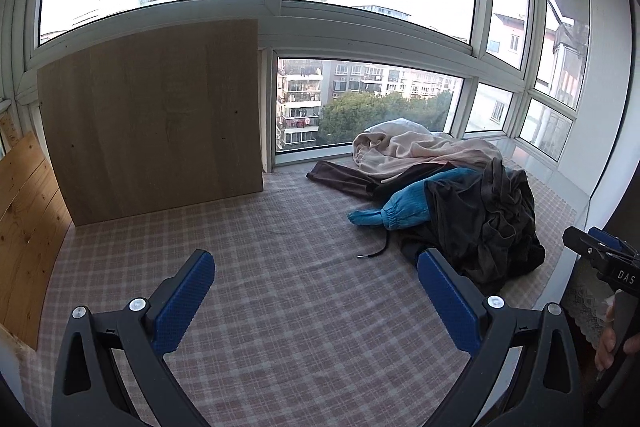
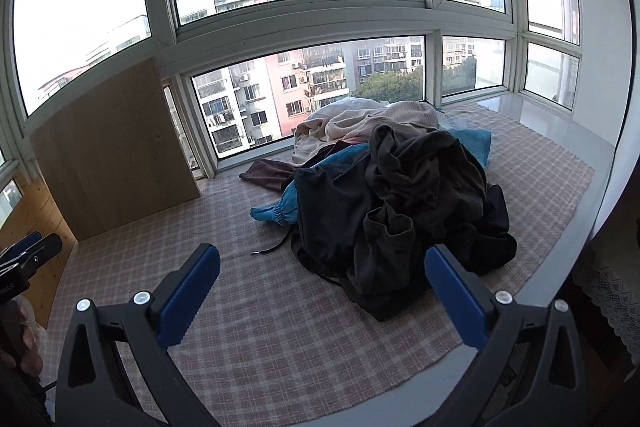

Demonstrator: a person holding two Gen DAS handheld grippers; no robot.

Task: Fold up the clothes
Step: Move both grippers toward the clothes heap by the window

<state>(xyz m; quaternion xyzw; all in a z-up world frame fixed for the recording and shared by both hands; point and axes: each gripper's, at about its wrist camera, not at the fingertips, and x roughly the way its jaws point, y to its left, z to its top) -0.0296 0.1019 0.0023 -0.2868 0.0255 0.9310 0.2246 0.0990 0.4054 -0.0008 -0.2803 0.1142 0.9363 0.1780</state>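
The pile of clothes [image 2: 400, 203] sits heaped toward the far right of the checked cloth [image 2: 280, 339], close to the window: a black garment [image 2: 420, 195] on top, a blue sleeve [image 2: 276, 213] poking out to the left, a pale beige piece [image 2: 360, 125] behind, a brown one [image 2: 268, 175] at the far edge. My left claw [image 1: 316, 291] hangs spread wide over bare cloth, holding nothing. My right claw [image 2: 322, 285] gapes empty too, just before the pile. A wooden board [image 1: 156, 119] leans at the far left corner.
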